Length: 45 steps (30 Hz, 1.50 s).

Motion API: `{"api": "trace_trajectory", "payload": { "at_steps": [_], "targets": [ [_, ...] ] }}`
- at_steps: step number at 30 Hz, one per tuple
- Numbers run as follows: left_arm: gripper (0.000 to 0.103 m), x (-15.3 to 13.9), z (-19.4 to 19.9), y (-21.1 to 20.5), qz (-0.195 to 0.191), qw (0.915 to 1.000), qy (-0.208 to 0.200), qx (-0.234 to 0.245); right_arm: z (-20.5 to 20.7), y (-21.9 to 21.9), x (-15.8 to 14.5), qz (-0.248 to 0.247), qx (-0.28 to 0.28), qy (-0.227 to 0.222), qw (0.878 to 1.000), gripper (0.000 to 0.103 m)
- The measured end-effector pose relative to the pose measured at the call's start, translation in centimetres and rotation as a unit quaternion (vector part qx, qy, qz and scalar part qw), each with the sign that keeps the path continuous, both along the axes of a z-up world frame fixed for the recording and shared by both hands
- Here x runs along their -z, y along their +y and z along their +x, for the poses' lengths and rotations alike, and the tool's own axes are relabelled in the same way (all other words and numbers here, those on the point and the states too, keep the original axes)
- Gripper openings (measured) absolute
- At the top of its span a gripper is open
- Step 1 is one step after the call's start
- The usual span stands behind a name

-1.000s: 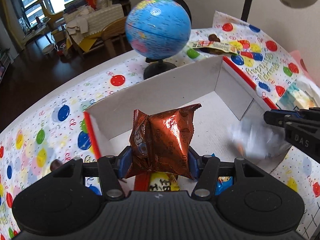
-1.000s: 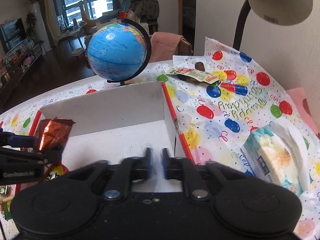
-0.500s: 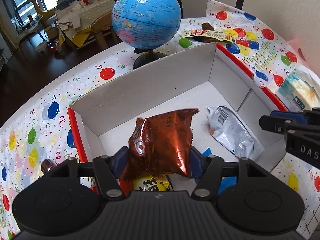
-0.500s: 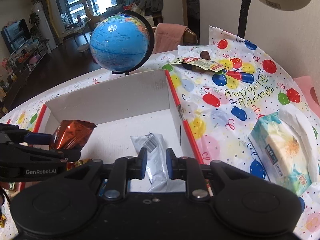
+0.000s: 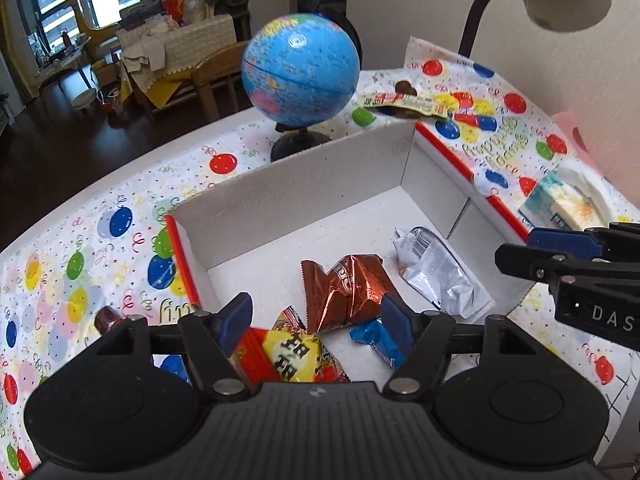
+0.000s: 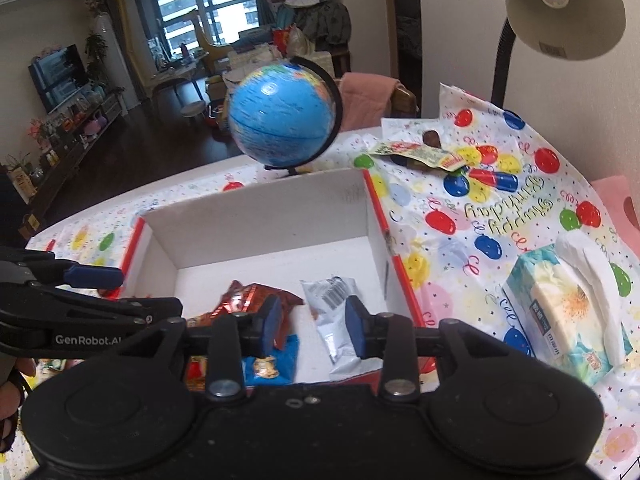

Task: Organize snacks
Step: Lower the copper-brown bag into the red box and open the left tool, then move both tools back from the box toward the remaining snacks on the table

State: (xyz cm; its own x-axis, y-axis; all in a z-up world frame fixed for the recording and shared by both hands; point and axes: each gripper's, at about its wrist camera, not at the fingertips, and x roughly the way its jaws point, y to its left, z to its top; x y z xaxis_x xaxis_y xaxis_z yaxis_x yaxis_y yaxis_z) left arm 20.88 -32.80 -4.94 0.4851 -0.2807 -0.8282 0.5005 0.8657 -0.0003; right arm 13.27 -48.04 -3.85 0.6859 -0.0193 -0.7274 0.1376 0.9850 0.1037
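Observation:
A white cardboard box (image 5: 304,188) (image 6: 260,220) with red edges sits on the balloon-print tablecloth. In it lie a brown foil packet (image 5: 344,292) (image 6: 252,300), a silver packet (image 5: 436,272) (image 6: 334,312), a yellow-and-red packet (image 5: 288,356) and a blue packet (image 5: 374,342) (image 6: 272,364). My left gripper (image 5: 316,314) hangs open above the box's near side with nothing between its pads. My right gripper (image 6: 312,322) is over the box's right part. Its jaws are opening and hold nothing, and the silver packet lies below them. Each gripper shows in the other's view, the right gripper (image 5: 560,256) and the left gripper (image 6: 100,292).
A blue globe (image 5: 300,76) (image 6: 284,116) stands behind the box. A yellow snack wrapper (image 6: 420,152) and a brown candy (image 6: 432,136) lie at the far right. A tissue pack (image 6: 568,312) lies to the right, under a desk lamp (image 6: 560,8). Another small brown candy (image 5: 106,316) lies left of the box.
The left gripper let go of the brown packet, which now lies in the box. The right gripper went from shut to open above the dropped silver packet. Both grippers rose.

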Motion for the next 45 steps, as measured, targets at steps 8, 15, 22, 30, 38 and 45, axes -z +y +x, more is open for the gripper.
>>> {"api": "trace_trajectory", "payload": {
  "at_steps": [8, 15, 22, 30, 38, 45],
  "targets": [
    [0.071, -1.9, -1.3, 3.0, -0.023, 0.9995, -0.012, -0.020, -1.3, 1.9, -1.7, 0.000, -0.011, -0.018, 1.000, 0.050],
    [0.071, -3.2, -2.6, 6.5, -0.040, 0.9982, -0.020, -0.039, -2.1, 4.4, -2.8, -0.002, -0.027, -0.031, 0.999, 0.060],
    [0.071, -4.5, -4.0, 10.6, -0.059, 0.9962, -0.029, -0.056, -2.4, 7.8, -3.5, 0.000, -0.050, -0.039, 0.998, 0.067],
    [0.080, -5.1, -5.2, 16.1, -0.073, 0.9914, -0.046, -0.098, -2.5, 12.5, -4.0, -0.001, -0.079, -0.049, 0.996, 0.085],
    [0.084, -4.9, -6.3, 21.6, -0.071, 0.9875, -0.054, -0.130, -2.6, 17.1, -3.9, -0.002, -0.108, -0.062, 0.992, 0.101],
    [0.084, -4.0, -6.8, 26.5, -0.069, 0.9833, -0.048, -0.162, -2.0, 20.7, -2.6, 0.019, -0.118, -0.039, 0.992, 0.101]
  ]
}}
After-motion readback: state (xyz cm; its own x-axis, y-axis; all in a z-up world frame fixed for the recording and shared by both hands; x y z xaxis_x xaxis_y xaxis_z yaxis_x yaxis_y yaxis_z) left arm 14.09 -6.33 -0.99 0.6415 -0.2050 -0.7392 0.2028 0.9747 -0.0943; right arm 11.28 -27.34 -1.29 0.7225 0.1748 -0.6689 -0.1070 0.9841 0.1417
